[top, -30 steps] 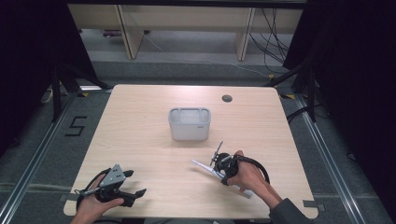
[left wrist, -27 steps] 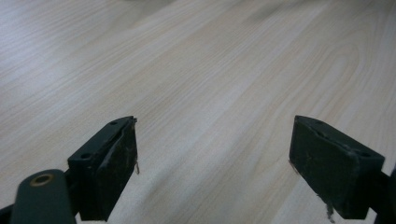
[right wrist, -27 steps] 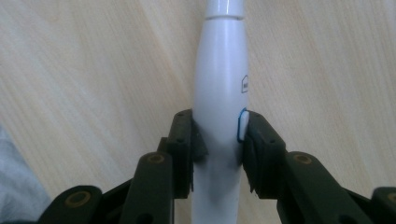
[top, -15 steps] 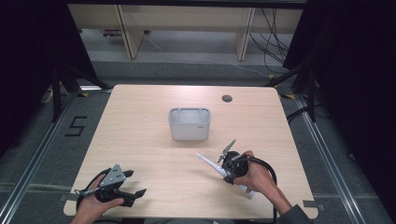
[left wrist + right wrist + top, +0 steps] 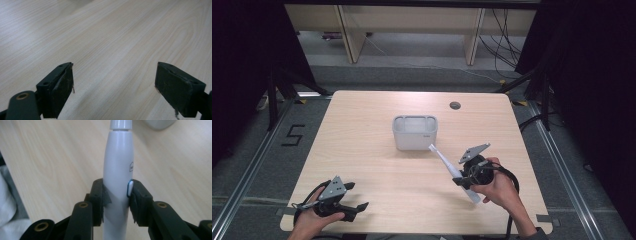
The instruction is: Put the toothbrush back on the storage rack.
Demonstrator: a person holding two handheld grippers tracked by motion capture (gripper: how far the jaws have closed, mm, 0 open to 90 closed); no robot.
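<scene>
Floor marking "5" (image 5: 294,135) left of table (image 5: 362,130). Right gripper (image 5: 117,195) clamps toothbrush (image 5: 118,165), logo unreadable. Left gripper (image 5: 113,82) gapes, empty.

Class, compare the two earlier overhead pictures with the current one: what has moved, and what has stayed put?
The right gripper, shut on the white electric toothbrush, has swung its brush tip up toward the grey container, drifting slightly right first. The left gripper stays open at the table's near-left edge; the container has not moved.
</scene>
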